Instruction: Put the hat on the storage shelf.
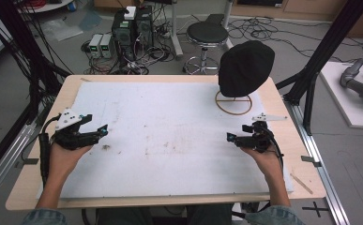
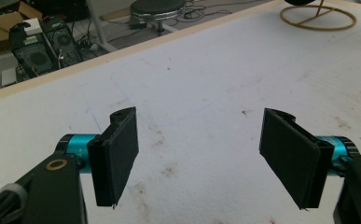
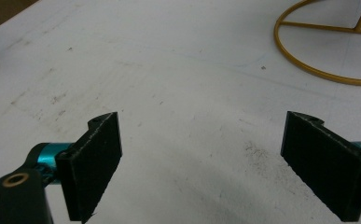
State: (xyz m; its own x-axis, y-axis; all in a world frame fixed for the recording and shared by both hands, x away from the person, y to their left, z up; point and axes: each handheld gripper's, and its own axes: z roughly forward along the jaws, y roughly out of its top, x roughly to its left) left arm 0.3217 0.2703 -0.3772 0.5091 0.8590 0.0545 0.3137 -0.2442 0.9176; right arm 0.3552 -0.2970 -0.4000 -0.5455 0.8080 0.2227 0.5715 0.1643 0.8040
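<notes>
— One table [image 1: 284, 140], wooden, and one white mat [image 1: 170, 122] spread over most of it. Those are the biggest things in front of me.

— And on the mat?

— One black hat [image 1: 245, 68], sitting on one stand whose gold wire ring [image 1: 234, 103] rests on the mat at the far right corner. In my right gripper view that ring shows at the upper right, a hoop with spokes across it; in my left gripper view it lies far off at the top right edge.

— How many grippers do you hold?

— Two. My left gripper [image 1: 103, 130] hovers by the mat's left edge, my right gripper [image 1: 230, 137] over the right part, well apart from each other and pointed inward. Both are near the front half of the table.

— The jaws?

— Four pads in all, two on each. On the left gripper [image 2: 201, 154] the jaws stand wide apart with nothing but stained mat between them. On the right gripper [image 3: 201, 163] the same: spread wide, bare mat in the gap, gripping nothing. I cannot tell whether any pad touches the mat.

— Anything smaller?

— Scattered dark smudges on the mat, most near the middle; I can't count them. Beyond the table I see one round black stool [image 1: 207, 33] on the floor.
</notes>
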